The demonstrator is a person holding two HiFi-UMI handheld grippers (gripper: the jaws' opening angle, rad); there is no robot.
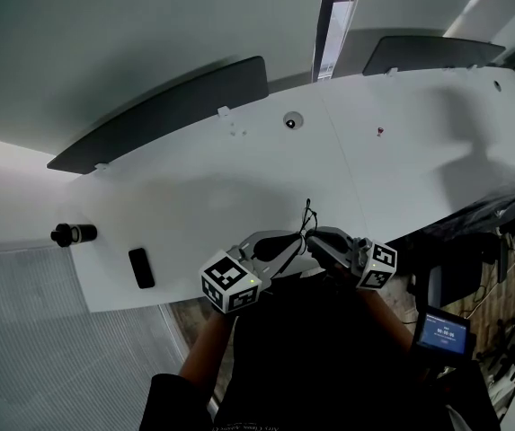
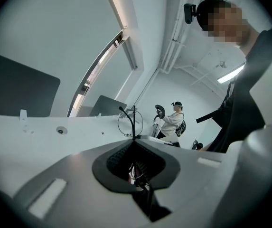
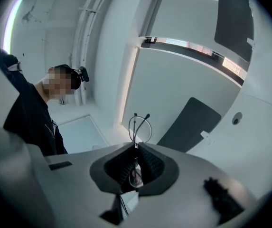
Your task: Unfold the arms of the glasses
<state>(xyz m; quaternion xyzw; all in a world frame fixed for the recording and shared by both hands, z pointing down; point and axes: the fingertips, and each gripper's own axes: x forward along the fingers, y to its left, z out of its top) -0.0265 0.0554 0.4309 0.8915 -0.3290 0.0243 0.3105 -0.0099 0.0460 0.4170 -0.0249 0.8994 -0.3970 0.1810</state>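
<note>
Here, the left gripper [image 2: 134, 139] and the right gripper [image 3: 136, 146] are both clamping their jaws shut on the glasses [image 1: 308, 217], holding them in the air over the near edge of the worktop [image 1: 194, 200].

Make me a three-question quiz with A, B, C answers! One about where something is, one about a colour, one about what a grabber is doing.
1. Where are the glasses? A. between the two grippers B. inside a box C. on the floor
2. What colour is the table? A. red B. white C. green
3. The left gripper's jaws are: A. wide apart B. shut on the glasses C. shut on a cup
Answers: 1 A, the thin frame pokes up where the left gripper and right gripper meet. 2 B, its top is white. 3 B, the jaws are together with the frame pinched between them.
</note>
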